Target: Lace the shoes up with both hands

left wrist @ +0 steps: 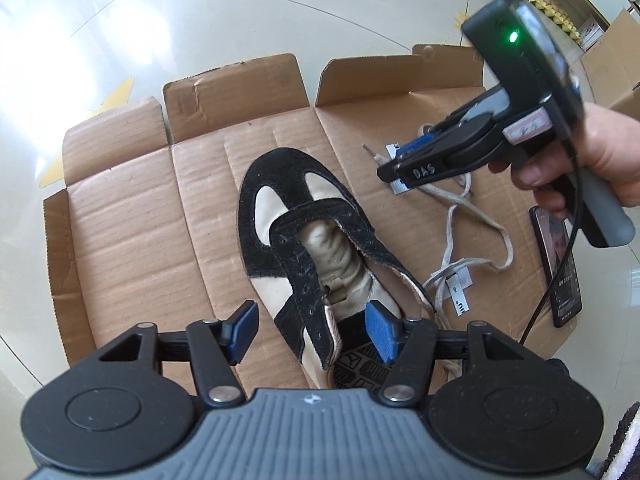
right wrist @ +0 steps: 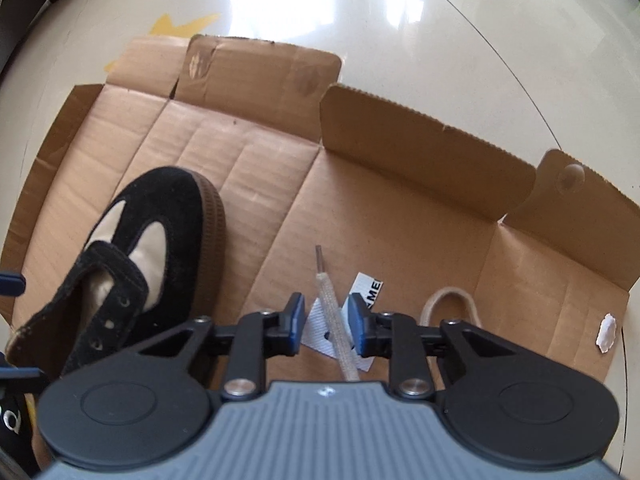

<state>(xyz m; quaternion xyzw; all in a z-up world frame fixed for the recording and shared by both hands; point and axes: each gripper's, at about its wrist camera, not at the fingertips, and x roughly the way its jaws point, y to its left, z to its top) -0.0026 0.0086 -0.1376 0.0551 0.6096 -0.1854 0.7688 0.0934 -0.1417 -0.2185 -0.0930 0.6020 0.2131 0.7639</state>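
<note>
1. A flattened cardboard box (left wrist: 132, 216) lies on the pale shiny floor (left wrist: 120, 20); on it sits a black and cream shoe (left wrist: 296, 232), toe pointing away, its eyelets unlaced.
2. The left gripper (left wrist: 312, 330) hangs over the heel end of the shoe with its blue pads spread wide; one pad stands outside the shoe, the other over its opening; nothing is pinched.
3. The cream shoelace (left wrist: 476, 240) lies loose to the right of the shoe, looped over white printed tags (left wrist: 460, 286); a dark phone (left wrist: 558, 268) lies beyond it.
4. The right gripper (right wrist: 325, 318), in a person's hand (left wrist: 600, 160), points down at the lace's tipped end (right wrist: 332, 312); its fingers stand narrow with the lace between them, not yet pressing on it.
</note>
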